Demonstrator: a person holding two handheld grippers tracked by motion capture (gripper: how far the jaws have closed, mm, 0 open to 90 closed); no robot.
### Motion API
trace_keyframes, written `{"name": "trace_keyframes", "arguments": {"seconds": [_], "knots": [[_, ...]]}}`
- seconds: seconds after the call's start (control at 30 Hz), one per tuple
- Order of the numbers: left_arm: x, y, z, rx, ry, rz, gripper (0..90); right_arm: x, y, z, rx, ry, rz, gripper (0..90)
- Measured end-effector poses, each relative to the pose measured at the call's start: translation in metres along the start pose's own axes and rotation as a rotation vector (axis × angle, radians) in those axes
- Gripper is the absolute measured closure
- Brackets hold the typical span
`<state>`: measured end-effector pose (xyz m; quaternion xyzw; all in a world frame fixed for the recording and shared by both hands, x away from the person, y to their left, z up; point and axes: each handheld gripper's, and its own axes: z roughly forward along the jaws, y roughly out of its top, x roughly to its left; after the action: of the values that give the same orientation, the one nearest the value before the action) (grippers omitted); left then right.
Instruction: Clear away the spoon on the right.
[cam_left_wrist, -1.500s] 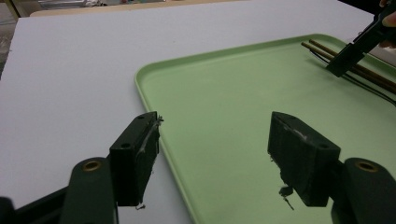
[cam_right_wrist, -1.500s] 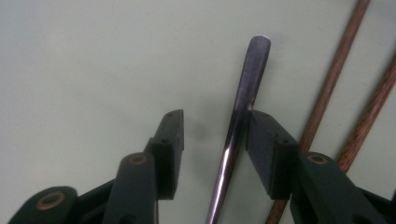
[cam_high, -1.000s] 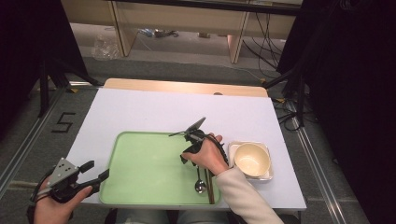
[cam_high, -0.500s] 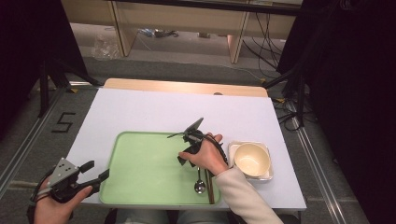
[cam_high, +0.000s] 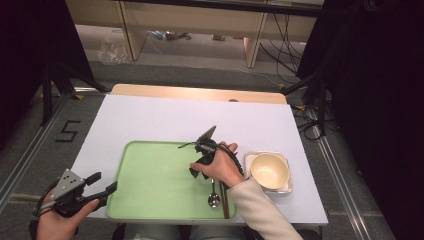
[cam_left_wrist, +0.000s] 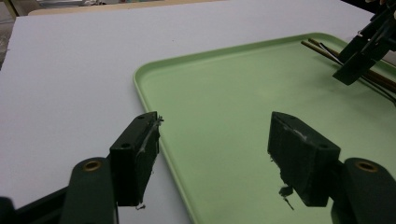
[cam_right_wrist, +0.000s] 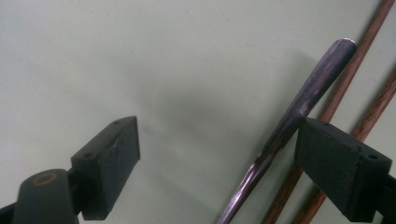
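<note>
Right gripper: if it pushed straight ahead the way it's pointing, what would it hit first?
Probably the bare green tray: the right gripper points down at it, jaws open. The spoon handle lies just inside one jaw.

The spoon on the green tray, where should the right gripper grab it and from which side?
Judging by its pose, grip the spoon mid-handle, from above: it lies flat on the tray with chopsticks close alongside. The right gripper is open over it.
</note>
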<state>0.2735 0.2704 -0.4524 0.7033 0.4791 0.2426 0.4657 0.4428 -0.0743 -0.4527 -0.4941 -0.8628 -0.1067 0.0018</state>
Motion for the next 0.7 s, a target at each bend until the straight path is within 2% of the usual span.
{"name": "trace_keyframes", "arguments": {"seconds": [0.17, 0.2, 0.33, 0.43, 0.47, 0.5, 0.53, 0.57, 0.63, 0.7], "knots": [[-0.0001, 0.0000, 0.0003, 0.004, -0.002, 0.003, 33.6, 0.0030, 0.0005, -0.0019, 0.018, -0.027, -0.003, 14.5], [0.0000, -0.0001, 0.0003, 0.005, -0.003, 0.001, 33.6, 0.0051, 0.0007, -0.0022, 0.020, -0.019, 0.018, 13.7], [-0.0001, -0.0004, 0.0009, 0.006, -0.008, -0.008, 33.6, 0.0063, 0.0015, -0.0025, 0.034, -0.050, -0.009, 12.9], [-0.0001, -0.0005, 0.0014, 0.005, -0.009, -0.004, 33.6, 0.0062, 0.0027, -0.0029, 0.029, -0.065, -0.024, 12.9], [-0.0001, -0.0004, 0.0013, 0.005, -0.007, -0.002, 33.5, 0.0060, 0.0029, -0.0020, 0.010, -0.071, -0.026, 12.9], [-0.0001, -0.0003, 0.0009, 0.007, -0.006, -0.002, 33.5, 0.0067, 0.0038, -0.0033, 0.039, -0.059, -0.016, 12.5], [-0.0004, -0.0004, 0.0010, 0.007, -0.006, -0.007, 33.5, 0.0079, 0.0038, -0.0037, 0.049, -0.069, -0.023, 12.5], [-0.0004, -0.0004, 0.0009, 0.007, -0.006, -0.006, 33.5, 0.0079, 0.0027, -0.0017, 0.022, -0.079, -0.047, 12.5], [-0.0004, -0.0003, 0.0008, 0.007, -0.006, -0.006, 33.5, 0.0093, 0.0025, -0.0013, 0.017, -0.075, -0.037, 12.8], [-0.0004, -0.0002, 0.0006, 0.006, -0.006, -0.004, 33.5, 0.0098, 0.0025, -0.0026, 0.013, -0.083, -0.056, 12.8]]}}
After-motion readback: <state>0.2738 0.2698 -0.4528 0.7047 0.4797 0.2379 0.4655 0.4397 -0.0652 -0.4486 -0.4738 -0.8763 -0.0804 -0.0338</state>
